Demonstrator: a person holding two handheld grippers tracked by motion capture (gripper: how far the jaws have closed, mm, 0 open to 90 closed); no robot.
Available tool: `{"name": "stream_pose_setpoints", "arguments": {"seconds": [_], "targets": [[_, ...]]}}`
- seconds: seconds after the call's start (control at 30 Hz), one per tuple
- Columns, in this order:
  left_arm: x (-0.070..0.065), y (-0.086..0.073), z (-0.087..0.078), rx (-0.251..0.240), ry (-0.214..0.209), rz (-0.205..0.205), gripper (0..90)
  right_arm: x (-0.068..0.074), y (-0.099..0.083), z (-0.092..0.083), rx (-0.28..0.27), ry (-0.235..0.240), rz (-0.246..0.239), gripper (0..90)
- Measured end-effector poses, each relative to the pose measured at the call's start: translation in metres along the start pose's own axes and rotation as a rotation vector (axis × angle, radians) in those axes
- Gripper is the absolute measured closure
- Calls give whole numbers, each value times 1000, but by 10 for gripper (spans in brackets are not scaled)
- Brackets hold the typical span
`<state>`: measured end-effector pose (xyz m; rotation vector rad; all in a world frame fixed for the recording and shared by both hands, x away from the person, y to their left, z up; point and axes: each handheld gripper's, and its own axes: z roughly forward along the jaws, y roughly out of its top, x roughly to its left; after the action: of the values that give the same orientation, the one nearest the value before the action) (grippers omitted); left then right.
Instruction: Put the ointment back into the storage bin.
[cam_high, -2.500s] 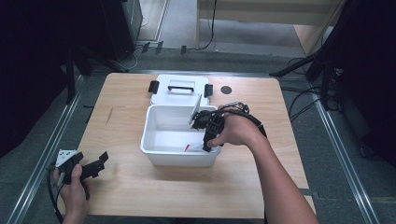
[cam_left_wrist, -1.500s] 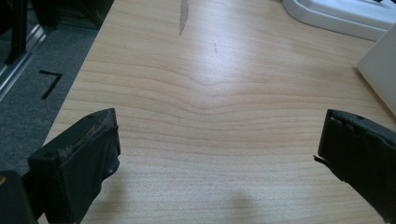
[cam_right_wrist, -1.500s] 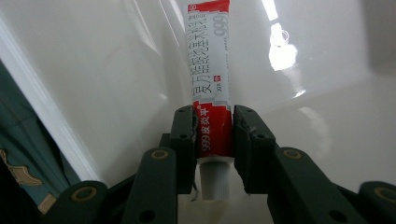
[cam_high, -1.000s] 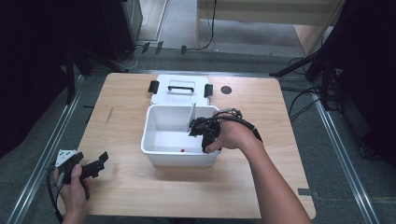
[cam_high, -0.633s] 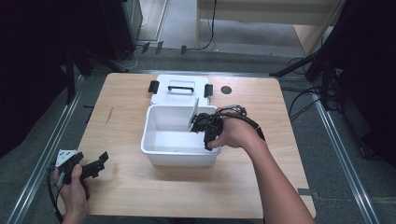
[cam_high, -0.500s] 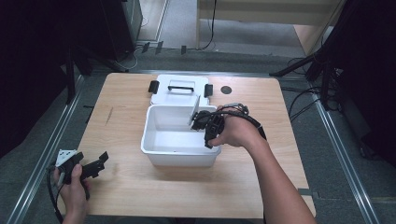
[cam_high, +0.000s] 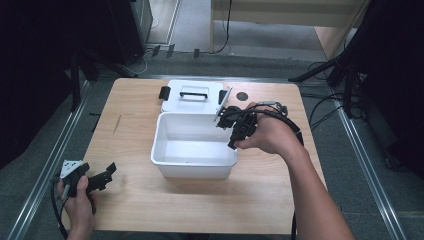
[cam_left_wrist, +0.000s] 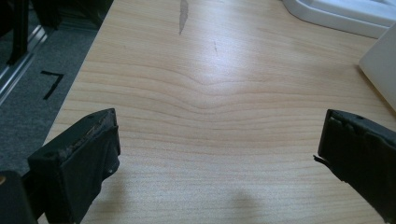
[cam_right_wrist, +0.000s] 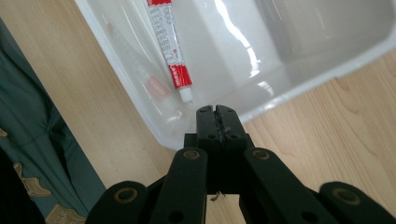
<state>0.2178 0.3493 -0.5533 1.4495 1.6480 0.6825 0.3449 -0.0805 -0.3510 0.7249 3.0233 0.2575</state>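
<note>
- right gripper (cam_right_wrist: 215, 112): jaws have just been closing and now meet pad to pad with nothing between them.
- Its hand has come up out of the white bin (cam_high: 195, 169) since a second ago. It now sits over the bin's near-right corner, tips pointing down and left.
- tube (cam_right_wrist: 167, 46), white with a red band and white cap: earlier it was at the right gripper's tips down in the bin. Now it lies loose on the bin floor along the near wall, clear of the jaws.
- Meaning: the drop into the bin looks done. My guess for what is left is closing the bin or fetching another item.
- left gripper (cam_high: 106, 173): unchanged, parked at the near-left corner of the table. Its jaws stand wide apart and empty, over bare wood.
- lid (cam_high: 192, 95): white with a black handle, lying flat just beyond the bin's far rim and not on the bin.
- small black round thing (cam_high: 242, 96): on the wood just right of the lid; can't tell what it is.
- table (cam_high: 150, 205): light wood grain, with a dark mark left of the bin.
- Room: dim, with a grey floor, metal rails along both sides of the table, cables on the floor at far and right, and a pale wooden unit at the far side.
</note>
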Motion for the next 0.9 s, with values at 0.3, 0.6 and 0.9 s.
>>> {"name": "stream_pose_setpoints", "arguments": {"seconds": [0.3,0.6,0.9], "targets": [[0,0,0,-1,2,3,0,-9,-30,-19,-19,-37,61,900],[0,0,0,-1,2,6,0,-23,-60,-13,-10,-49,118,900],[0,0,0,-3,2,1,0,-39,-85,16,-10,-20,223,900]]}}
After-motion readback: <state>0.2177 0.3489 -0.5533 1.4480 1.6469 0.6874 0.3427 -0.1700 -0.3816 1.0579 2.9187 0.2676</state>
